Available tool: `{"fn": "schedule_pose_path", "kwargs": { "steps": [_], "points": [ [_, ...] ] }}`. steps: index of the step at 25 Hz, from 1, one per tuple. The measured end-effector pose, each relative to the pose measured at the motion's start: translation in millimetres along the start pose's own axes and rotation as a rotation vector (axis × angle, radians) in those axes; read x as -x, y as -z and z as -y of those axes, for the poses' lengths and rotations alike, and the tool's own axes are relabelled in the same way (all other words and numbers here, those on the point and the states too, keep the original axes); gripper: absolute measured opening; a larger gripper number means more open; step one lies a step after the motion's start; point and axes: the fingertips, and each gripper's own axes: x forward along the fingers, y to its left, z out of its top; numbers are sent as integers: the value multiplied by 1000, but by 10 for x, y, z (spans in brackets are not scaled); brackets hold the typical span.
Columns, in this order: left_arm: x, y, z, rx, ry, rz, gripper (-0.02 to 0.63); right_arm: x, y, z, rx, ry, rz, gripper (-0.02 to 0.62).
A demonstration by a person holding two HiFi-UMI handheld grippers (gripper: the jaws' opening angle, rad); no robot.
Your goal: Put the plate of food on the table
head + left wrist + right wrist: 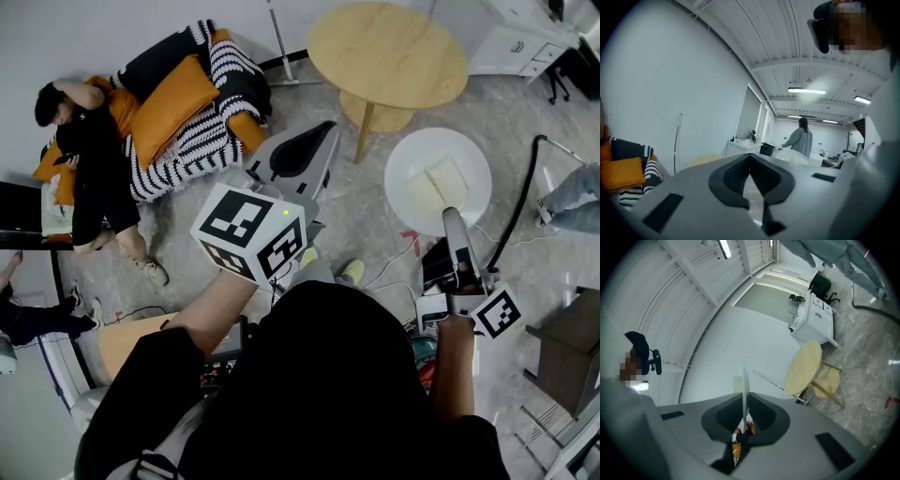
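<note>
The plate of food hangs over the floor near the round table, rim pinched by the right gripper (the left gripper is pressed together, empty), so setting it down is not yet done.

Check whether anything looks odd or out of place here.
The plate is gripped only by its rim in the right hand-held gripper, out over the floor, short of the round table. The food lies on it; nothing looks spilled.
</note>
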Motion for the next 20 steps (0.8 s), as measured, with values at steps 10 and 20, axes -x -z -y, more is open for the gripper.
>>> {"fn": "schedule_pose_path", "kwargs": {
  "steps": [10, 20],
  "points": [
    [-63, 63, 42, 16, 14, -22, 6, -48, -10, -3, 46, -4, -22, 28],
    [-202, 46, 109, 15, 19, -26, 6, -31, -164, 79, 26, -5, -12, 28]
  ]
}}
